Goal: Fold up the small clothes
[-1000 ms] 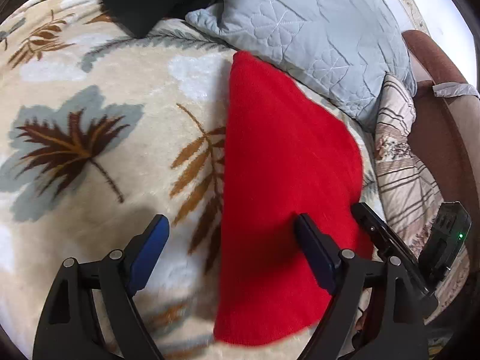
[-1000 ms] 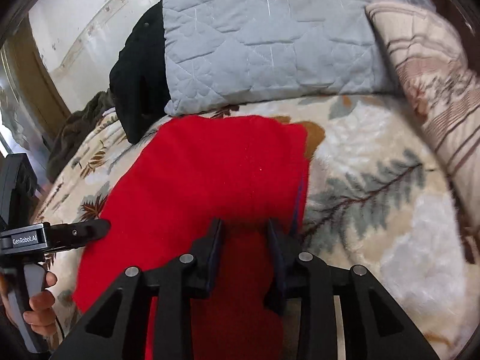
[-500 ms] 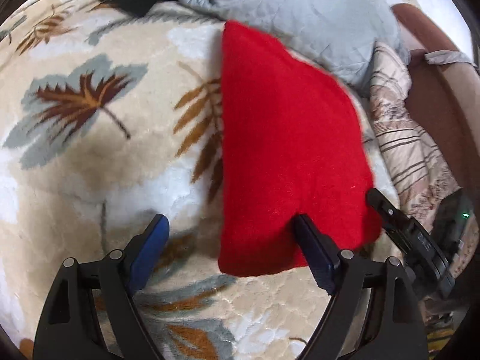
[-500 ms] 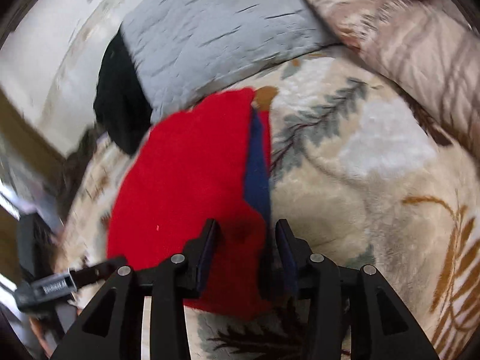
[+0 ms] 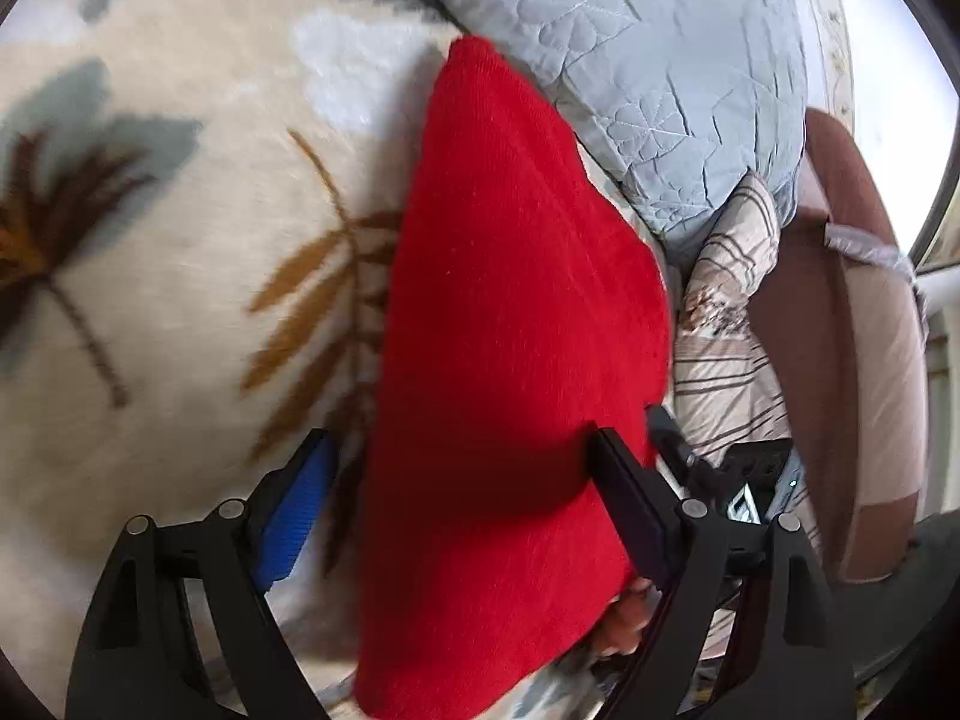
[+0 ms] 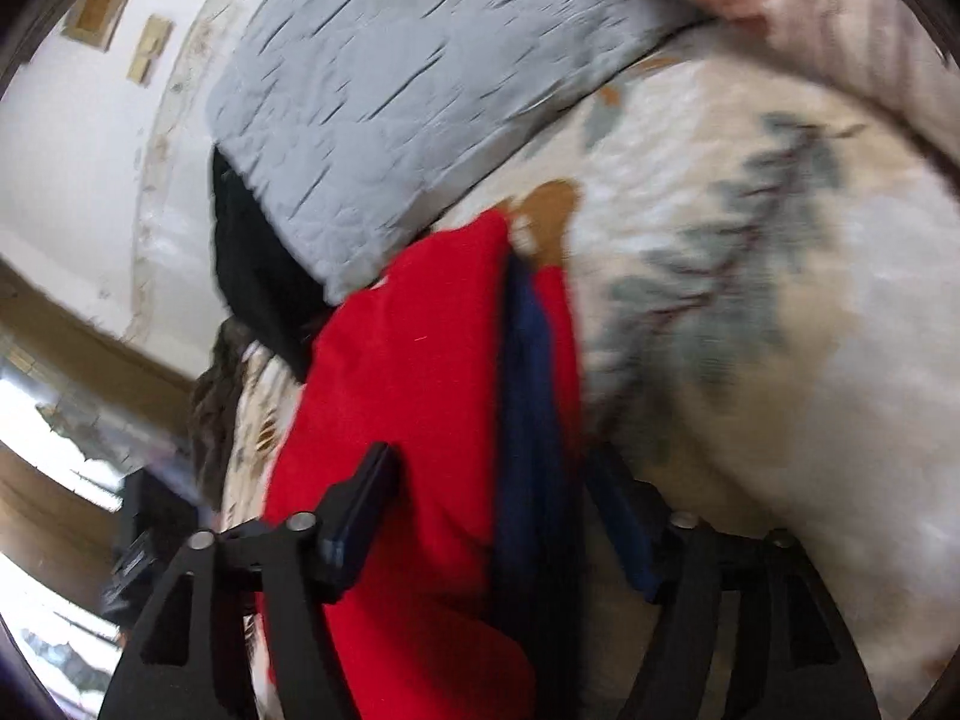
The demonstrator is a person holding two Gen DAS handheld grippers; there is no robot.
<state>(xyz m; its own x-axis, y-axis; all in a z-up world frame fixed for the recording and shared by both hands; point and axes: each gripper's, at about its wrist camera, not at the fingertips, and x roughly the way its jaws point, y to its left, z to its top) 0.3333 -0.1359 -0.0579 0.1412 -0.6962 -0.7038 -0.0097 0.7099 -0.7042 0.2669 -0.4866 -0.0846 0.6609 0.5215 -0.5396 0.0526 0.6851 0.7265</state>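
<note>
A folded red knit garment (image 5: 516,312) lies on the leaf-patterned blanket (image 5: 180,240). In the right wrist view the garment (image 6: 408,396) shows a navy blue band (image 6: 531,396) along its right edge. My left gripper (image 5: 462,486) is open, its jaws wide apart over the garment's near left part. My right gripper (image 6: 492,498) is open, with the garment's near edge between its fingers. The right gripper's tip (image 5: 666,432) shows at the garment's right edge in the left wrist view.
A grey quilted pillow (image 5: 648,72) lies just beyond the garment, also in the right wrist view (image 6: 420,96). A striped cushion (image 5: 732,324) and a brown headboard (image 5: 840,300) are to the right. A black cloth (image 6: 252,276) lies by the pillow.
My right gripper's jaws have opened from a narrow grip on the garment's edge. The left gripper has moved in over the garment, which now reaches further between its jaws.
</note>
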